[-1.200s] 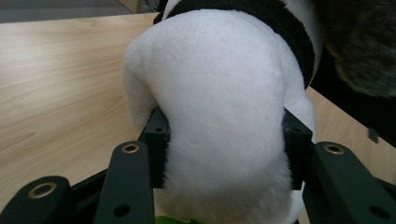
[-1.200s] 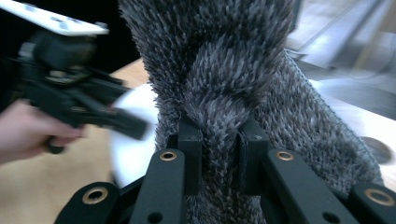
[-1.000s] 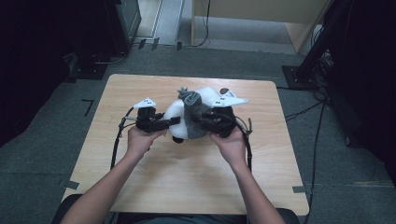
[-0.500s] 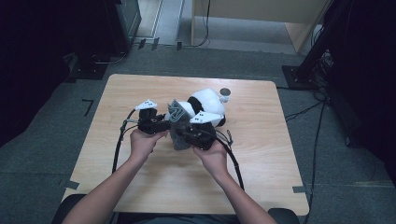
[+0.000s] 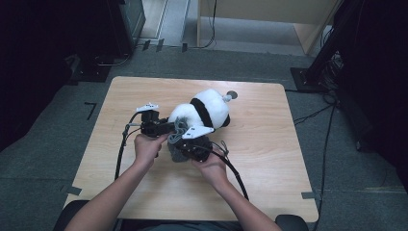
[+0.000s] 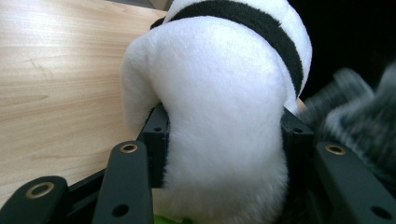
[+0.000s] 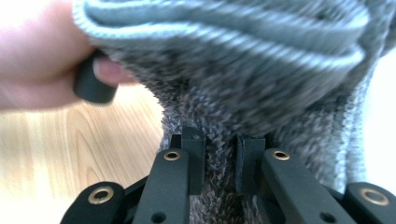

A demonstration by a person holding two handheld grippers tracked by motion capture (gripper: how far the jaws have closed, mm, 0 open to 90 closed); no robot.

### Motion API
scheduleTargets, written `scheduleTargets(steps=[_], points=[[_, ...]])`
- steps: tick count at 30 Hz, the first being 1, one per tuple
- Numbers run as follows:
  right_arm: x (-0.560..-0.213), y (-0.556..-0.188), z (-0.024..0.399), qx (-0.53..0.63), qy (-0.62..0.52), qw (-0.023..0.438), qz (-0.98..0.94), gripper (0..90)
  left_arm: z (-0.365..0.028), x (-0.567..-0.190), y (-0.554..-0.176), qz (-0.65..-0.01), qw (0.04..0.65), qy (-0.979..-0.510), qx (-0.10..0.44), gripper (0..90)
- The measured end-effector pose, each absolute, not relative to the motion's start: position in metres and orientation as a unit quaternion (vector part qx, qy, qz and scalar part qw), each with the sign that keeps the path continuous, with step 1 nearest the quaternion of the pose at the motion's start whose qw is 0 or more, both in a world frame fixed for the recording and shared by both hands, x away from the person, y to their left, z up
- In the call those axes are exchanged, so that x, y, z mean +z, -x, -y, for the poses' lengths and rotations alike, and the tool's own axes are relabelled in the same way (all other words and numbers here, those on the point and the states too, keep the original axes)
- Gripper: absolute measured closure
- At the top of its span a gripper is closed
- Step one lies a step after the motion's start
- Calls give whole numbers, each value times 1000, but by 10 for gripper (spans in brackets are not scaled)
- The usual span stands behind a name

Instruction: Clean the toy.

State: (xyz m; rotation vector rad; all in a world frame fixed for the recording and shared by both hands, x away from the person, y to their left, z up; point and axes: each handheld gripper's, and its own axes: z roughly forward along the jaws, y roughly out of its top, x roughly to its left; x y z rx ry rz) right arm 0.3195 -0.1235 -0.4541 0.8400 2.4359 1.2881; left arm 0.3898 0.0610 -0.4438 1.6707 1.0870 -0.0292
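A white plush panda (image 5: 204, 113) with a black band lies on the wooden table (image 5: 269, 159). My left gripper (image 5: 168, 126) is shut on its white rear end; in the left gripper view the plush panda (image 6: 219, 93) bulges between the pads of my left gripper (image 6: 224, 140). My right gripper (image 5: 185, 144) sits close in front of the plush, shut on a grey knitted piece (image 5: 177, 155). In the right gripper view this grey knit (image 7: 243, 79) is pinched between the pads of my right gripper (image 7: 219, 158) and spreads above them. The grey knit (image 6: 359, 126) is blurred at the right of the left gripper view.
A small dark round disc (image 5: 232, 95) lies on the table just behind the plush. The person's left hand (image 7: 37, 70) is close beyond the knit. Cables trail from both grippers toward the near edge. Dark equipment stands on the floor around the table.
My right gripper has come left and down toward the near side with the grey knit. The plush now points up and to the right. The left gripper has barely moved.
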Motion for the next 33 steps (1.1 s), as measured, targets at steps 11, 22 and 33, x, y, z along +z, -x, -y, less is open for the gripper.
scheduleTargets(steps=[11, 22, 33], points=[[-477, -324, 116, 425, -281, 179, -841, 790, -66, -446, -394, -474, 556, -682, -34, 494], [-489, -335, 127, 396, -303, 174, -849, 794, -70, -448, -396, -478, 566, -669, -53, 498], [-486, -349, 153, 384, -350, 158, -840, 797, -78, -450, -397, -480, 573, -662, -59, 500]])
